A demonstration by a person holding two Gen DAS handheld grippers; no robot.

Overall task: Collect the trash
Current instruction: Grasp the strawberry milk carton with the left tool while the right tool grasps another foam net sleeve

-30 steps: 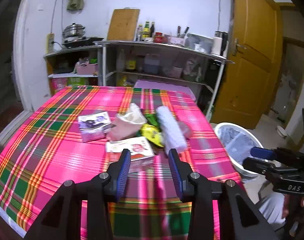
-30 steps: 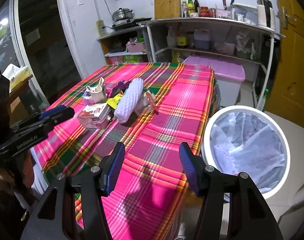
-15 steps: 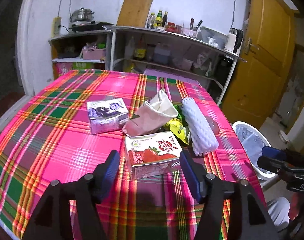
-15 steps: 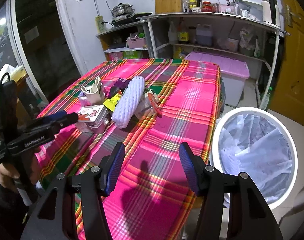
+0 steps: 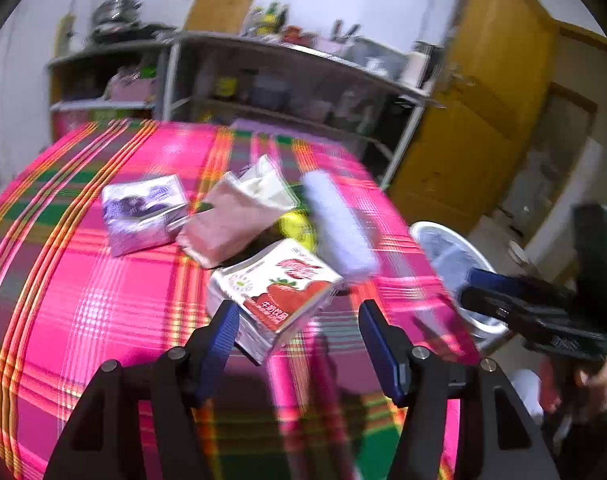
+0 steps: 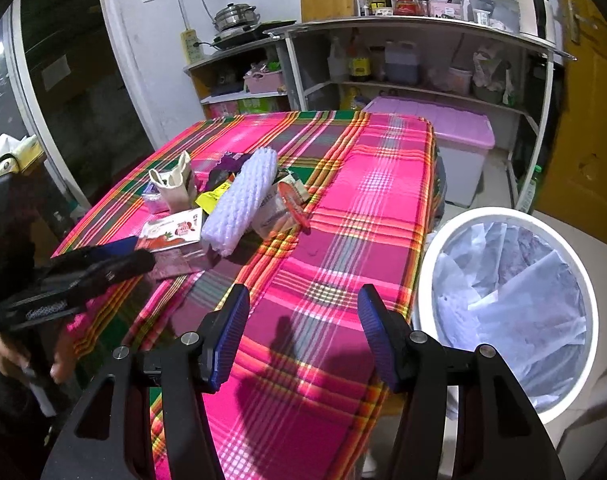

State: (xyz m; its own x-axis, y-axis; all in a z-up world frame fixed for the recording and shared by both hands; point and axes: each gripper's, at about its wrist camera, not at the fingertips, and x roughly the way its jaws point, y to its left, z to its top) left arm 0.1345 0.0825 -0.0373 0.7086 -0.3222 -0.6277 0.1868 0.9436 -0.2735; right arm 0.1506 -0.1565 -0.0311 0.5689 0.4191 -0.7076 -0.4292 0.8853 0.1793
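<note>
A strawberry drink carton lies on the pink plaid tablecloth. My left gripper stands wide open just over it, the carton's near corner between the jaws and no pad pressing. Behind it lie a purple carton, a brown paper bag, a yellow wrapper and a white foam net. My right gripper hangs open and empty over the table's near edge, beside the white lined bin. The right wrist view shows the left gripper at the strawberry carton.
A clear wrapper with a red strip lies beside the foam net. The bin stands on the floor off the table's right side. Metal shelves with bottles and a purple storage box stand behind the table.
My left gripper's jaws have spread wider and it has dropped forward onto the strawberry carton, which now reaches between the fingers. The right gripper has barely moved.
</note>
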